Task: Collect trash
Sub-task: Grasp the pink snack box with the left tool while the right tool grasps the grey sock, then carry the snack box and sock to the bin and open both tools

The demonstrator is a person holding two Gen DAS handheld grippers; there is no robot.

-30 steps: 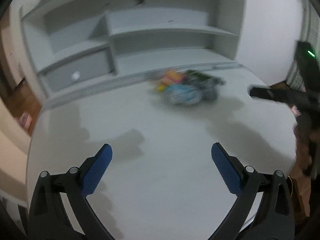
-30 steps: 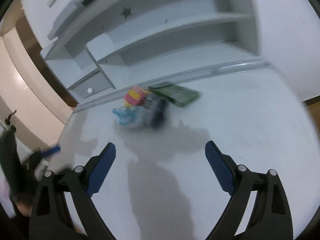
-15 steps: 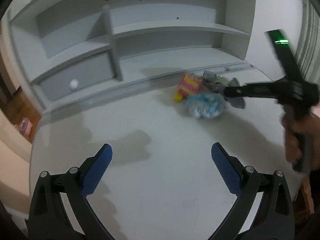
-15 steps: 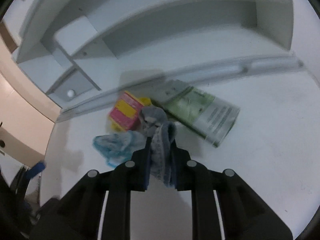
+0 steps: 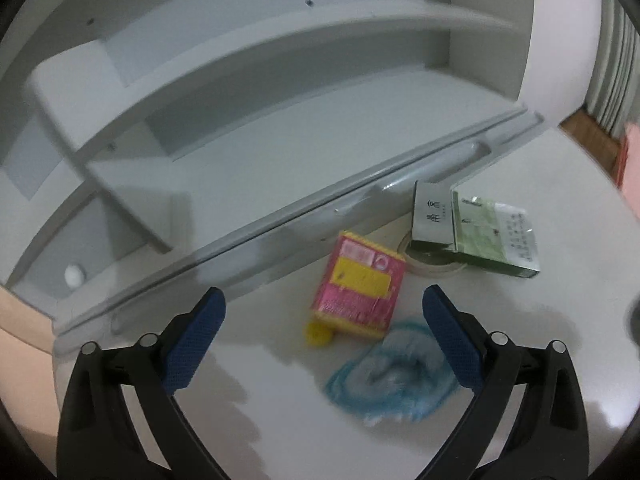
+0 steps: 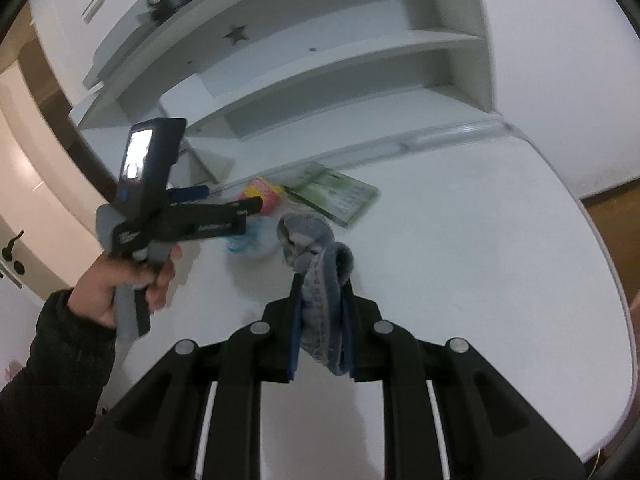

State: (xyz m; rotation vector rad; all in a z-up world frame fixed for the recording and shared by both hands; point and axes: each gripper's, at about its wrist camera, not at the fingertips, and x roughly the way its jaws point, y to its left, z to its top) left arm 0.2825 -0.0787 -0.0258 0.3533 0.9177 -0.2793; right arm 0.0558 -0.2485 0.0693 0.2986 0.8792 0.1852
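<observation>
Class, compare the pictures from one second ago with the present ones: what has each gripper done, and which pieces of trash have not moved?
The right gripper closed on the grey-blue crumpled cloth and lifted it off the white table. The left gripper moved closer to the pile, its jaws still open. The pink-and-yellow carton, the blue-edged plastic wrapper and the green-and-white box stayed put.

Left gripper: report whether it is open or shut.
Open. The left gripper has its blue pads spread wide above the pink carton and blue wrapper, clamping nothing.
</observation>
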